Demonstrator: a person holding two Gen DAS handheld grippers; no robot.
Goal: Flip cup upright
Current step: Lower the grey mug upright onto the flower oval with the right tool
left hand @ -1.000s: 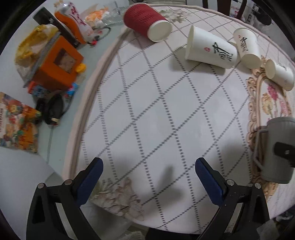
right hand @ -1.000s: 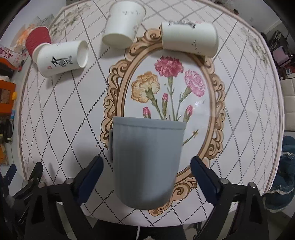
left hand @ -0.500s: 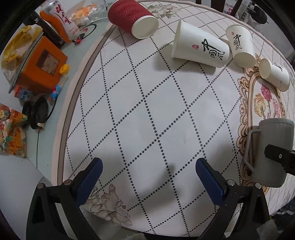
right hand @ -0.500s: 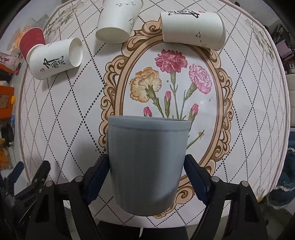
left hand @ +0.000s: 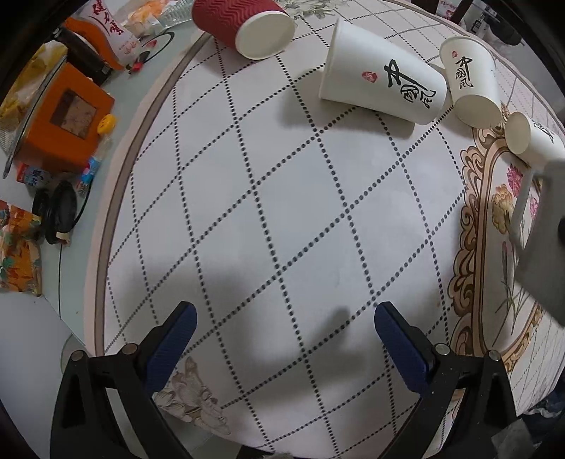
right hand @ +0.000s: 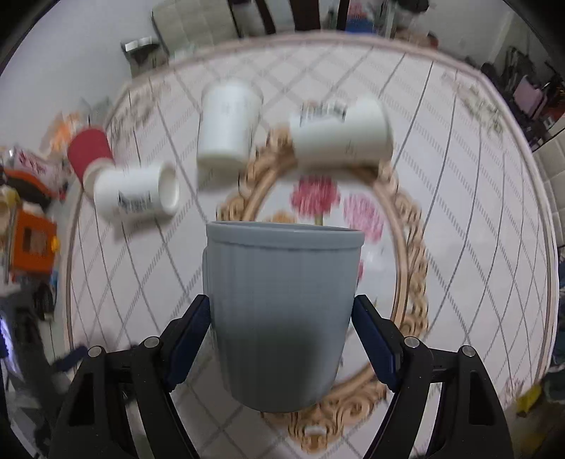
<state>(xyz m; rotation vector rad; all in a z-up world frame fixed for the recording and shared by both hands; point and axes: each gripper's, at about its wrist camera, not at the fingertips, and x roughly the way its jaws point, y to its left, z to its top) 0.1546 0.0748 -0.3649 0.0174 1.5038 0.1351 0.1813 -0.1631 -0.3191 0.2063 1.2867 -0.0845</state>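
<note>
1. Evidently the left side of the table [left hand: 106,219] had changed little: the orange box [left hand: 60,120], the snack packets and the black cable lay by the left edge as half a second before.
2. The left gripper [left hand: 282,321] hung over the near-left part of the cloth, its blue fingers [left hand: 173,335] spread wide with nothing between them, just as a second earlier.
3. The red cup [left hand: 243,24] and the three white cups lay on their sides along the far edge; the big white cup [left hand: 381,84] had not shifted on the table.
4. The real change was at the right. A second earlier the right gripper [right hand: 282,317] stood open around the grey mug [right hand: 282,310]; half a second ago its pads had come in to the mug's walls.
5. Now the fingers [right hand: 370,339] pinched the mug from both sides, and the right view had swung up and blurred, showing the far edge and the room beyond.
6. The mug sat above the flower oval [right hand: 409,254] near the right-hand near edge, probably lifted off the cloth, though contact below was hidden.
7. That suggested the grasp was done and the turn had begun; its rim faced away from the camera, so setting it upright was still to do.
</note>
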